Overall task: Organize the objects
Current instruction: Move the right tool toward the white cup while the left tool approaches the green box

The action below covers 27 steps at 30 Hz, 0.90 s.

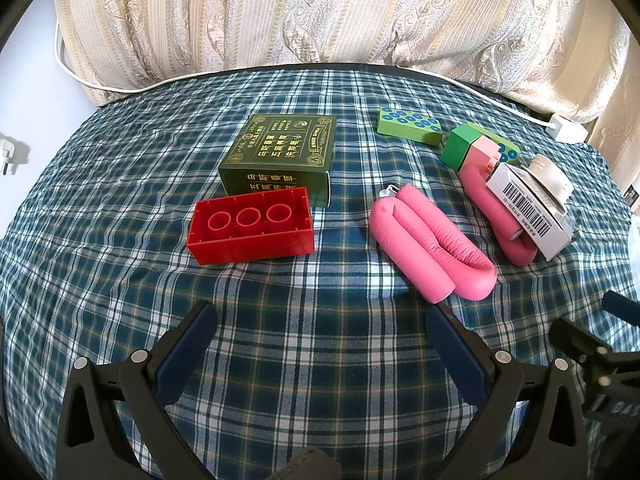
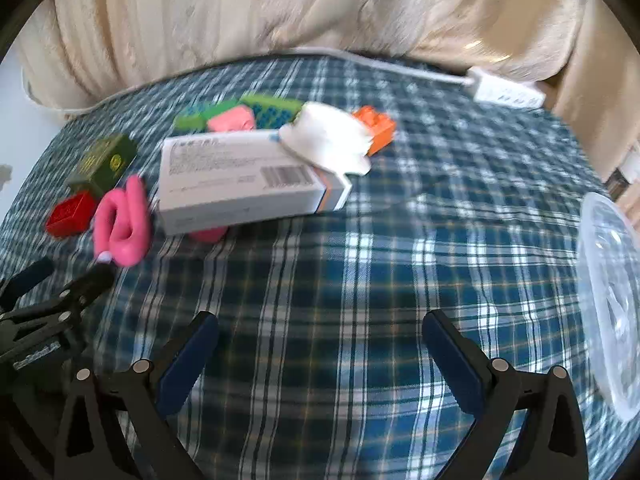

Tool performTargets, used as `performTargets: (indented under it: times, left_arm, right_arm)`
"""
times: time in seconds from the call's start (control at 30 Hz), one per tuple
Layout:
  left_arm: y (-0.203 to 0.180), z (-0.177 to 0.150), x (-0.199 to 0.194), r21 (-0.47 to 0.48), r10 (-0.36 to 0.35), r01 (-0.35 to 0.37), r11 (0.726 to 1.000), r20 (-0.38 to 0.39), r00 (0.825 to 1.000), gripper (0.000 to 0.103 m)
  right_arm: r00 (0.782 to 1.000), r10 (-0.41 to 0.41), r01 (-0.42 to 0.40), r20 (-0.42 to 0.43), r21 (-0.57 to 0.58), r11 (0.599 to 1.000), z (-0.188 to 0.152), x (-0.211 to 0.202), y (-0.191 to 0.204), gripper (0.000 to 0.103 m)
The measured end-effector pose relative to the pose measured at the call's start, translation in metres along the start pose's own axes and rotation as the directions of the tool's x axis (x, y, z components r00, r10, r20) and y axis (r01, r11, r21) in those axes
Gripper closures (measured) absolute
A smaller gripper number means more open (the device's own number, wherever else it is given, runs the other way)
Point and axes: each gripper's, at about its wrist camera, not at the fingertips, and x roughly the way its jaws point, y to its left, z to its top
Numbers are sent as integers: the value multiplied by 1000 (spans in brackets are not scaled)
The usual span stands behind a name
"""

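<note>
Nearest the left camera, the left tool point(image 1: 320, 316) hangs with its blue-padded fingers spread wide and nothing between them, tilted down over the checked cloth point(image 1: 280, 360) that covers the counter. The right tool point(image 2: 320, 324) is likewise released and empty above bare cloth; its picture is blurred.

By my reading the sorting has not begun: everything lies loose on the cloth and the clear plastic tub point(image 2: 608, 304) at the right edge looks empty, though its inside is hard to see.

Things to be sorted sit in two groups. Ahead of the left tool are a red building brick point(image 1: 252, 226), hollow side up and showing three round tubes, rigid and glossy, touching a dark green cardboard box point(image 1: 280, 152) with gold print. Beside them lies a pink foam roll point(image 1: 428, 244), folded into a U, soft and creased at the bend. Farther right a second pink roll lies under a white carton point(image 2: 240, 184) with a barcode, on which rests a white clip point(image 2: 324, 140). Around these are green blocks with blue dots point(image 1: 408, 124), a pink block point(image 2: 232, 122) and an orange brick point(image 2: 374, 126).

A likely next move is a grasp of the nearest piece. The brick wants a square pinch across its hard, straight walls; the foam would squash and may spring out.
</note>
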Motion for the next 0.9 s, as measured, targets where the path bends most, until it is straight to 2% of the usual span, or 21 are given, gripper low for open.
performTargets:
  times: [0.17,0.4,0.9]
  left_arm:
    - [0,0,0,0,0,0,1000,0,1000,0]
    - [0,0,0,0,0,0,1000,0,1000,0]
    - [0,0,0,0,-1,1,1000,0,1000,0]
  right_arm:
    - [999,-7,9,38,-41,999,12,7,2,0]
    - [994,7,1,108,-71,997,1,5,9,0]
    - [993,5,3,116,-67,998,0,5,9,0]
